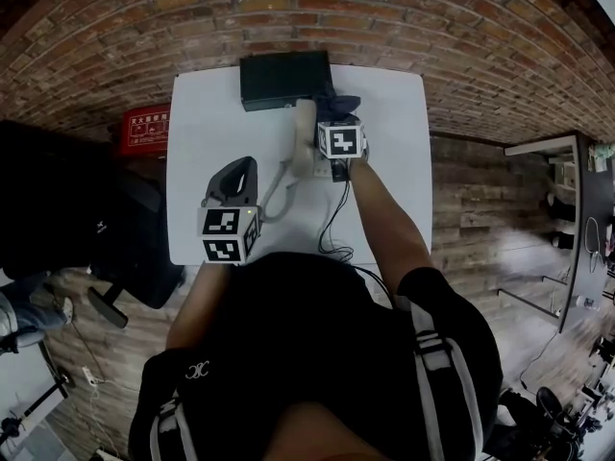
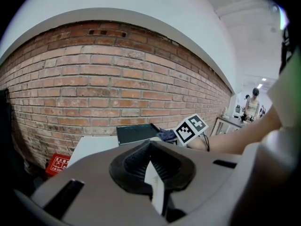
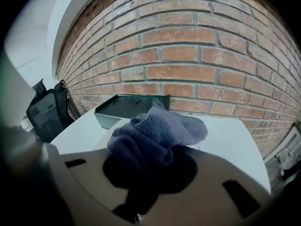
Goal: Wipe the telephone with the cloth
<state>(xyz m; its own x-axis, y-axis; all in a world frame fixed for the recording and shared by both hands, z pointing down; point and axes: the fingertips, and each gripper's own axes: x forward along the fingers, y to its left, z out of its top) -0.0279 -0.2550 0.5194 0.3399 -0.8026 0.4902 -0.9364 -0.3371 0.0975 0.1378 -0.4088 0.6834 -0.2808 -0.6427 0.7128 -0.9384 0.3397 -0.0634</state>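
Observation:
The black telephone base sits at the far edge of the white table; its cream handset lies in front of it, off the cradle. A pale cord curls from the handset toward my left gripper. My right gripper is shut on a bunched grey-blue cloth, right beside the handset's far end and the base. My left gripper hovers over the table's near left with its jaws together. A thin white sliver shows between them; I cannot tell what it is.
A red box stands on the floor left of the table, and a black chair is nearer me on that side. A thin black cable trails over the table's near edge. A brick wall runs behind the table.

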